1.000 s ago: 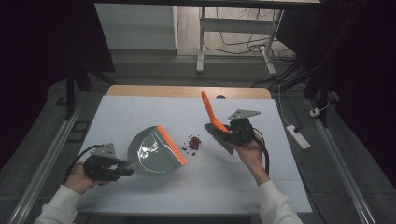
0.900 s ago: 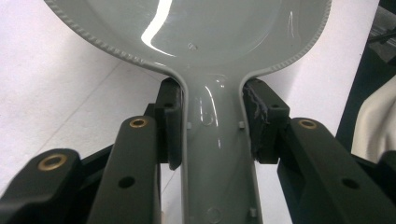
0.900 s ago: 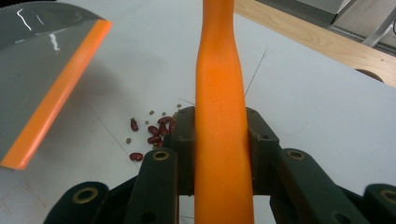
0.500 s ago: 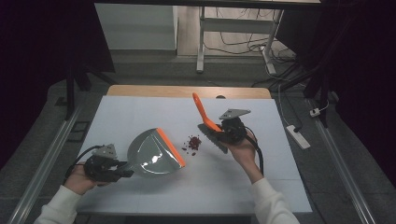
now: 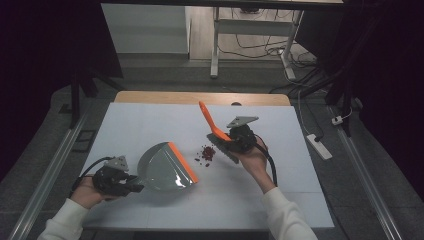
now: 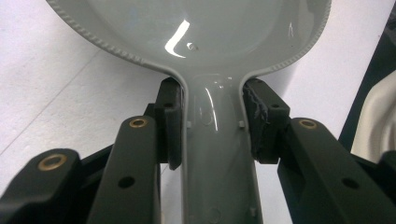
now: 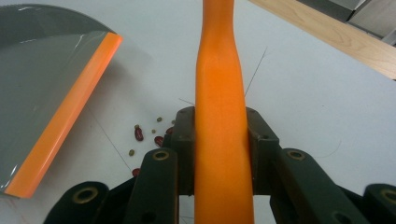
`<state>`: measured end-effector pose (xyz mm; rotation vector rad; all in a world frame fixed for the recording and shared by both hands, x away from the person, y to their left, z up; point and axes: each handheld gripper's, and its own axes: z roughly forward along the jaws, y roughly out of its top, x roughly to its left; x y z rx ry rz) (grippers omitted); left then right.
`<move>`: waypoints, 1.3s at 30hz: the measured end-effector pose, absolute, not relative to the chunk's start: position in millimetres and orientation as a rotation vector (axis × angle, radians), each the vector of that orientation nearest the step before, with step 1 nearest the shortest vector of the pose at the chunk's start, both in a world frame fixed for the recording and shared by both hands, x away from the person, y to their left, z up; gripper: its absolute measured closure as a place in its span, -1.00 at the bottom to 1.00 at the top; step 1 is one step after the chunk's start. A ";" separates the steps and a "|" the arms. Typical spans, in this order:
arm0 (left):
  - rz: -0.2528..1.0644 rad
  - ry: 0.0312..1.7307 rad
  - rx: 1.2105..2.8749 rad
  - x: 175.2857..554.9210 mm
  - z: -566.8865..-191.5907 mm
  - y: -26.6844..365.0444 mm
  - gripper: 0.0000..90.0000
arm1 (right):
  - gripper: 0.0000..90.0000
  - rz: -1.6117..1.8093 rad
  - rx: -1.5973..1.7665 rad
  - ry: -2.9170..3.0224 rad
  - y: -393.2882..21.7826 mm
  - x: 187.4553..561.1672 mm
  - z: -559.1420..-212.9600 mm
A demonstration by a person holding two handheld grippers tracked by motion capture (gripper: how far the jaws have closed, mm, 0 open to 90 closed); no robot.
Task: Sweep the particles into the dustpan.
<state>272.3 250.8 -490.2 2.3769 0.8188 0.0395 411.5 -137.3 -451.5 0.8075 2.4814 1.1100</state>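
Though room dark, white table (image 5: 150, 120).

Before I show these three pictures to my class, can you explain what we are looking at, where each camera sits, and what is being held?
A person sits at a white table with a hand-held two-jaw tool in each hand. One picture comes from a camera overhead; the other two come from cameras riding on each tool, looking along its black jaws. The left gripper is shut on the handle of a grey dustpan with an orange lip, which rests on the table. The right gripper is shut on the orange handle of a small brush, its dark bristles down beside a little pile of red beans. The beans lie between brush and dustpan.
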 end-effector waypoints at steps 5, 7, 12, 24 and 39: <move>0.021 0.806 2.402 274.3 -495.0 239.5 0.38 | 0.56 1.072 0.810 2.478 -135.3 415.5 -455.4; 0.004 0.799 2.409 275.4 -497.6 234.7 0.38 | 0.56 1.068 0.824 2.473 -135.0 417.5 -456.9; -0.014 0.813 2.417 278.3 -503.5 227.2 0.38 | 0.56 1.043 0.835 2.470 -134.5 422.8 -461.0; -0.013 0.829 2.403 280.4 -504.0 225.6 0.38 | 0.56 1.026 0.852 2.466 -133.5 429.1 -467.0; -0.050 0.852 2.391 285.3 -506.5 221.1 0.38 | 0.56 0.965 0.818 2.495 -119.4 435.1 -478.1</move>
